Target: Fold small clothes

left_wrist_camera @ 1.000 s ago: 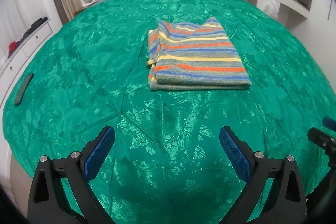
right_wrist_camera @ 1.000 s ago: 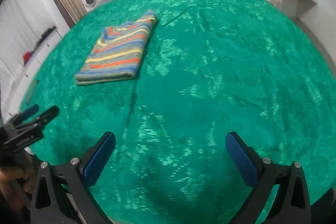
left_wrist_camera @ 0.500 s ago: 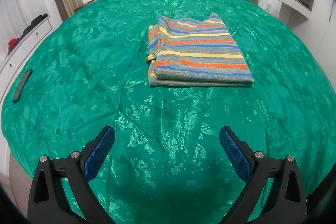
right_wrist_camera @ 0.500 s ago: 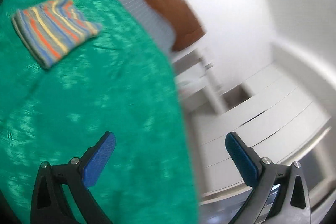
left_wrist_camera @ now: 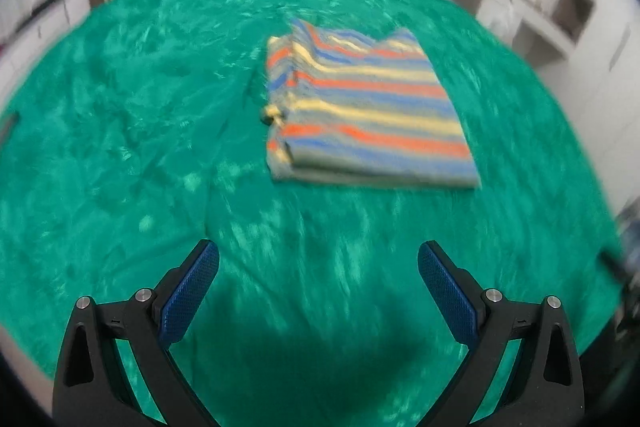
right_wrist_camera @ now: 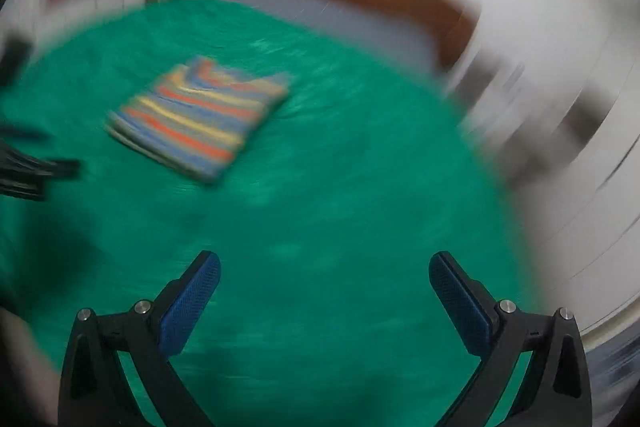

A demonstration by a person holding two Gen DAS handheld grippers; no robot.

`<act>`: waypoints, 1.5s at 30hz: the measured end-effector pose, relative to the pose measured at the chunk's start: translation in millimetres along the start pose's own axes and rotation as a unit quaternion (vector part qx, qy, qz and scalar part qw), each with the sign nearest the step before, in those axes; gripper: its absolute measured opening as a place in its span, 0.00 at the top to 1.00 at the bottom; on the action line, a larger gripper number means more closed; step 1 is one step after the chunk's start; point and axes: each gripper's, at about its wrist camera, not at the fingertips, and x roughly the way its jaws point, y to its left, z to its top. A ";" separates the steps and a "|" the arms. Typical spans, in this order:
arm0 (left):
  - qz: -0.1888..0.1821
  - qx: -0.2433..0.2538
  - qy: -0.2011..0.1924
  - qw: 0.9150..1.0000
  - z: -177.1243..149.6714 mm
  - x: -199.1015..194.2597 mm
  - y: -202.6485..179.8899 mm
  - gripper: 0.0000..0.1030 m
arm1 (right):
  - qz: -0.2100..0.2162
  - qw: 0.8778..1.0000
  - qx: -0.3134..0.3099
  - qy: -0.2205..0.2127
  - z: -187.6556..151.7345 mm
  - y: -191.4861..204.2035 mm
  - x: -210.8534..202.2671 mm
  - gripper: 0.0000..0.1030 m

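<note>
Your right gripper [right_wrist_camera: 324,291] has swung back round to the bed after pointing off at the wall half a second ago, and both views are smeared with motion. The striped jumper [left_wrist_camera: 368,115] lies folded flat on the green bedspread [left_wrist_camera: 120,147], well ahead of your left gripper [left_wrist_camera: 318,283]. Both sets of jaws stand wide apart, empty. This piece looks done; you seem to be pulling away.

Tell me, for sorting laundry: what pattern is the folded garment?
Horizontal stripes of orange, yellow, blue and grey on the folded garment, clearest in the left wrist view.
</note>
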 end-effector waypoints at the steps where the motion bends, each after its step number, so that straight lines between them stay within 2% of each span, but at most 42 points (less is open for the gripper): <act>1: -0.014 -0.017 0.004 1.000 11.4 4.3 10.4 0.03 | 0.030 0.999 0.033 0.005 2.6 -8.8 7.4 0.00; 3: -0.049 -0.041 0.012 0.998 36.8 16.8 27.5 0.03 | 0.094 0.991 0.097 0.004 14.7 -25.7 23.2 0.00; 6: -0.090 -0.061 0.023 0.994 71.9 45.5 46.9 0.03 | 0.183 0.968 0.170 0.003 41.4 -40.1 54.2 0.00; 9: -0.091 -0.078 0.044 0.992 97.6 79.4 60.5 0.03 | 0.245 0.946 0.213 0.012 67.4 -43.4 91.9 0.07; 12: -0.101 -0.090 0.064 0.989 116.9 110.3 63.8 0.03 | 0.270 0.937 0.219 0.022 91.4 -35.3 132.8 0.20; 15: -0.107 -0.066 0.073 0.989 130.1 127.2 50.7 0.03 | 0.290 0.930 0.224 0.040 114.0 -23.8 175.8 0.29; 18: -0.078 -0.015 0.088 0.993 141.9 145.5 29.9 0.03 | 0.300 0.930 0.206 0.062 135.1 -2.9 218.5 0.33; 21: -0.050 -0.001 0.096 0.994 139.5 157.4 20.1 0.04 | 0.315 0.921 0.210 0.095 141.4 17.1 252.2 0.42; 22: -0.047 0.001 0.089 0.995 137.6 157.2 17.7 0.19 | 0.308 0.923 0.209 0.098 140.2 21.8 255.7 0.49; 23: -0.050 0.006 0.084 0.995 136.2 155.9 15.2 0.48 | 0.289 0.932 0.196 0.102 141.6 30.3 259.6 0.67; 24: -0.059 0.011 0.083 0.995 134.5 155.0 10.4 0.59 | 0.262 0.945 0.166 0.105 144.1 41.6 259.0 0.72; 25: -0.058 0.015 0.082 0.995 133.3 152.1 5.1 0.74 | 0.238 0.956 0.138 0.101 146.0 51.1 254.5 0.73; 26: -0.051 0.021 0.077 0.996 133.0 148.4 0.9 0.81 | 0.201 0.971 0.090 0.089 149.6 66.3 244.9 0.76; 27: -0.045 0.029 0.067 0.996 131.8 140.7 -5.2 0.82 | 0.169 0.982 0.044 0.074 152.1 80.6 233.9 0.77; 29: -0.049 0.033 0.048 0.997 133.0 126.4 -10.2 0.82 | 0.128 0.991 -0.024 0.040 154.6 101.8 208.6 0.79; 33: -0.090 0.046 0.001 0.995 136.6 76.5 -32.2 0.83 | 0.141 0.989 -0.031 -0.019 161.2 97.4 157.2 0.79; 37: -0.119 0.056 -0.028 0.991 142.4 47.9 -61.0 0.81 | 0.155 0.986 0.006 -0.057 176.0 60.5 115.1 0.79; 39: -0.113 0.060 -0.028 0.991 140.9 49.7 -71.9 0.68 | 0.158 0.985 0.037 -0.055 175.3 31.0 108.0 0.79; 40: -0.102 0.061 -0.024 0.993 137.6 54.3 -73.3 0.45 | 0.156 0.985 0.052 -0.048 173.2 17.6 111.4 0.75; 41: -0.082 0.061 -0.020 0.995 129.0 61.3 -75.0 0.18 | 0.141 0.987 0.065 -0.036 164.5 -0.8 117.3 0.56; 42: -0.066 0.060 -0.022 0.996 120.1 64.6 -74.2 0.11 | 0.120 0.990 0.069 -0.026 153.5 -13.7 120.5 0.37; 43: -0.041 0.061 -0.029 0.997 104.8 66.7 -71.6 0.08 | 0.096 0.993 0.071 -0.016 144.0 -22.9 125.2 0.01; 45: 0.003 0.081 -0.031 0.996 72.8 68.0 -67.6 0.08 | 0.051 0.996 0.078 0.008 112.9 -43.5 130.1 0.02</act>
